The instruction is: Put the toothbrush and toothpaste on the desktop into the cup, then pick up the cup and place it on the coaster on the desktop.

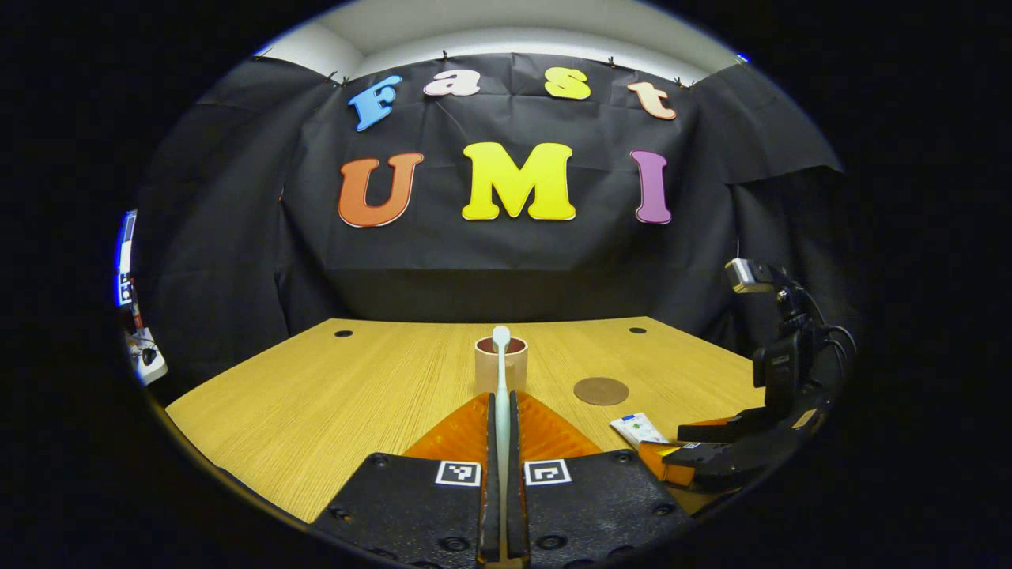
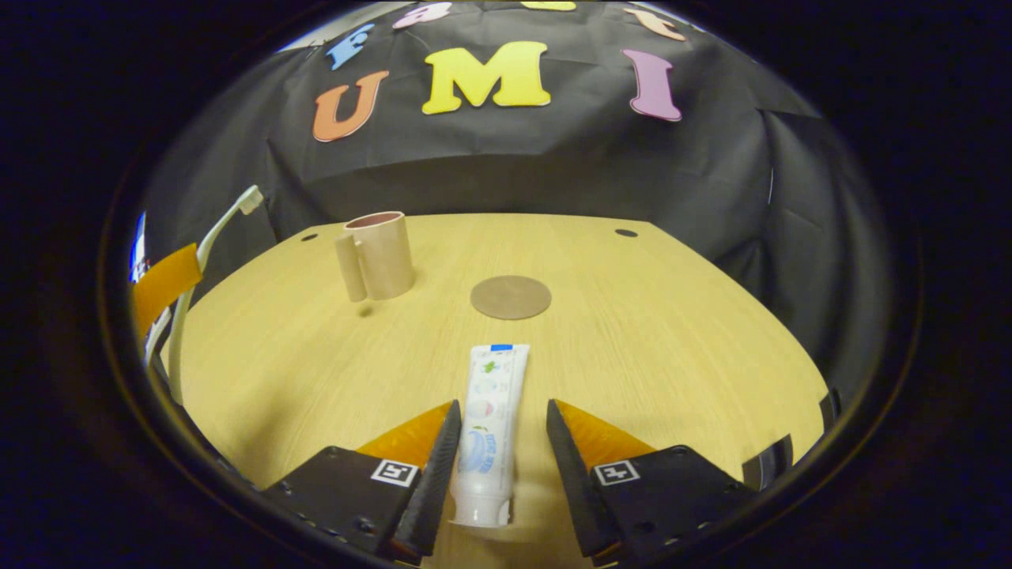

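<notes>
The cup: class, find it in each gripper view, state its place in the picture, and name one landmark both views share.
Left gripper view: the cup stands at centre on the desktop, behind the toothbrush held in the left gripper.
Right gripper view: the cup stands upper left, handle facing the camera.
Shared landmark: the round coaster, lying to the cup's right in both.

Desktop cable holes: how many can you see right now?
2. Both sit near the desktop's far edge: one hole at the far left corner, behind the cup, and the other hole at the far right, beyond the coaster. The hand-held grippers may hide others.
</notes>
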Demonstrator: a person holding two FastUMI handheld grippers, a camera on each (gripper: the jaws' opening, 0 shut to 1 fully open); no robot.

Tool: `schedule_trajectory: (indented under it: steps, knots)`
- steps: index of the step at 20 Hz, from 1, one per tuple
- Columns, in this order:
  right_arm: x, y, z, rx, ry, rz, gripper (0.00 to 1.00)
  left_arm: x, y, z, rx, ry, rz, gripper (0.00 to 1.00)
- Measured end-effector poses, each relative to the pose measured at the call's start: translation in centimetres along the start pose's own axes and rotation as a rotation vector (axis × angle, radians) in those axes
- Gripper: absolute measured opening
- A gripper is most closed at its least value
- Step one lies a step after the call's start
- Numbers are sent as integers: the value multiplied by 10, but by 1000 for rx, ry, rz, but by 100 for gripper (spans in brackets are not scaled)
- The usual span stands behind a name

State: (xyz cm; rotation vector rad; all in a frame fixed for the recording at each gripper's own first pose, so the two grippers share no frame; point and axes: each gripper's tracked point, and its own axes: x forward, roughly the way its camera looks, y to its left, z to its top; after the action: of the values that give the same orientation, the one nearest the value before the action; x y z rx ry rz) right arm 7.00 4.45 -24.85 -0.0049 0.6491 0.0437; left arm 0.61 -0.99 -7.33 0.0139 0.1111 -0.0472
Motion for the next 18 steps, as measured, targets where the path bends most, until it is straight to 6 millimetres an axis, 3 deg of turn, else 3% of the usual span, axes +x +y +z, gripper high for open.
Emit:
schedule_trajectory:
  steps: [3, 4, 5, 6, 12, 15, 18]
  knots:
    - [-1, 6, -7, -6, 21, 33, 59, -3, 1, 5, 8, -15, 0, 6]
    - [3, 8, -7, -18, 25, 48, 53, -3, 2, 3, 6, -8, 1, 6]
    - [1, 7, -6, -29, 19, 56, 41, -2, -2, 2, -3, 1, -2, 6]
    - [3, 6, -7, -31, 17, 64, 42, -1, -2, -1, -9, 10, -2, 6]
    - [-6, 10, -2, 42, -30, 148, 28, -1, 7, 5, 17, -12, 32, 6]
    - [-29, 8, 24, 64, -140, 164, 28, -3, 10, 7, 12, -15, 34, 6]
    - [-74, 5, 61, 105, -280, 186, 28, -5, 8, 13, -31, -12, 16, 6]
